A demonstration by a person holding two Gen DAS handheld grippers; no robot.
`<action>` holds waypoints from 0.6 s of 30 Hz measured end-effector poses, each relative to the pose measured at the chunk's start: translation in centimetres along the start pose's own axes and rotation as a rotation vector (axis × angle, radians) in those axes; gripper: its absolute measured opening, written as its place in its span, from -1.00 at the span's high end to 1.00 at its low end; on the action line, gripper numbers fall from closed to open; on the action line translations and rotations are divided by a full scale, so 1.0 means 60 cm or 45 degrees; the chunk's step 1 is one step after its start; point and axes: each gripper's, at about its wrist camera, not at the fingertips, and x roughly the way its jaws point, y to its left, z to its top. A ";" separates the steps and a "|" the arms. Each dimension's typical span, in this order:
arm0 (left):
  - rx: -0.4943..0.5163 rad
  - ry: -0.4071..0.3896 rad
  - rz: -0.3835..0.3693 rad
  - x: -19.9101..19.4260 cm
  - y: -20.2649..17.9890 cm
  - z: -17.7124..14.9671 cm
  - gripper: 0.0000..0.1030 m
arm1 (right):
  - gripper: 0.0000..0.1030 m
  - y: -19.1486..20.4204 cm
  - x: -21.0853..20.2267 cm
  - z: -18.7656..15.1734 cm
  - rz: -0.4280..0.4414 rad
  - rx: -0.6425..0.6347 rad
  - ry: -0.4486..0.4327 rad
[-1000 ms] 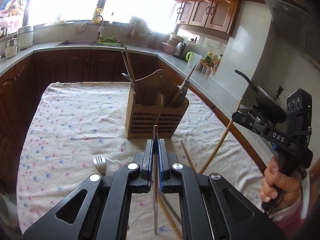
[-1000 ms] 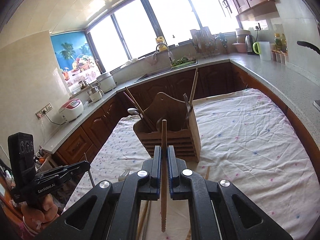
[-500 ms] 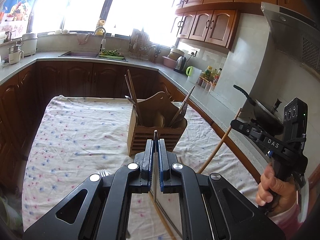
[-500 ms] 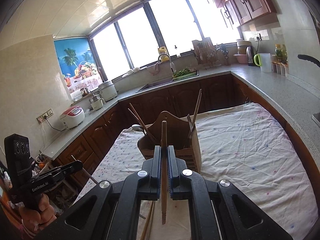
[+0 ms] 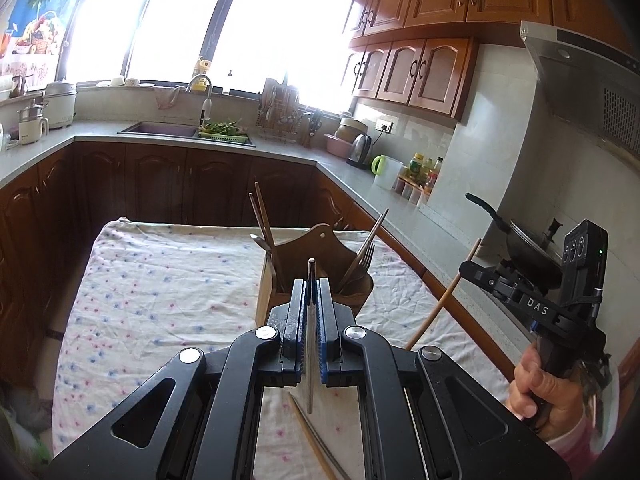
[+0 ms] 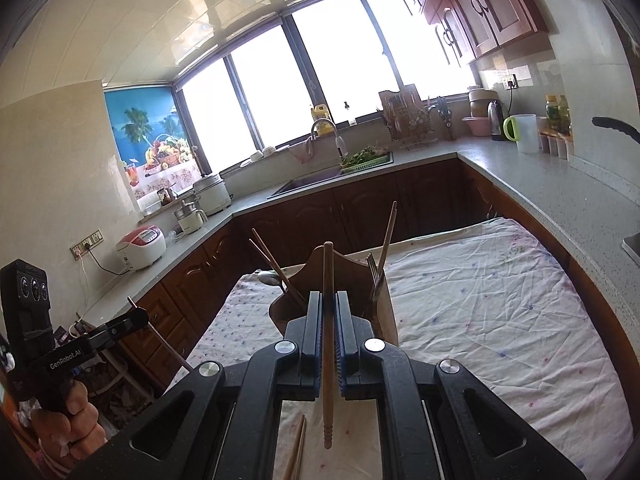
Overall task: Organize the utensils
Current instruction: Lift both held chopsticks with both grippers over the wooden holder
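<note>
My left gripper (image 5: pixel 311 280) is shut on a thin metal chopstick (image 5: pixel 310 344) held lengthwise between its blue pads. My right gripper (image 6: pixel 328 294) is shut on a wooden chopstick (image 6: pixel 328 344); it also shows at the right of the left wrist view (image 5: pixel 440 300). Both are raised above the table, short of a wooden utensil holder (image 5: pixel 320 252) (image 6: pixel 352 276) that stands on the cloth. The holder has chopsticks and a spoon on its left side and a fork with a chopstick on its right.
More chopsticks (image 5: pixel 316 440) (image 6: pixel 296 452) lie on the dotted tablecloth (image 5: pixel 160 280) under the grippers. Dark cabinets and a grey counter ring the table. A pan (image 5: pixel 524 240) sits on the stove at the right.
Both grippers have risen and tilted upward with their chopsticks. The holder sits lower in both views, and the fork on the cloth has dropped out of sight.
</note>
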 end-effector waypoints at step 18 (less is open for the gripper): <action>0.058 -0.226 0.032 0.056 0.000 0.146 0.93 | 0.89 0.001 0.054 0.147 -0.076 -0.029 -0.260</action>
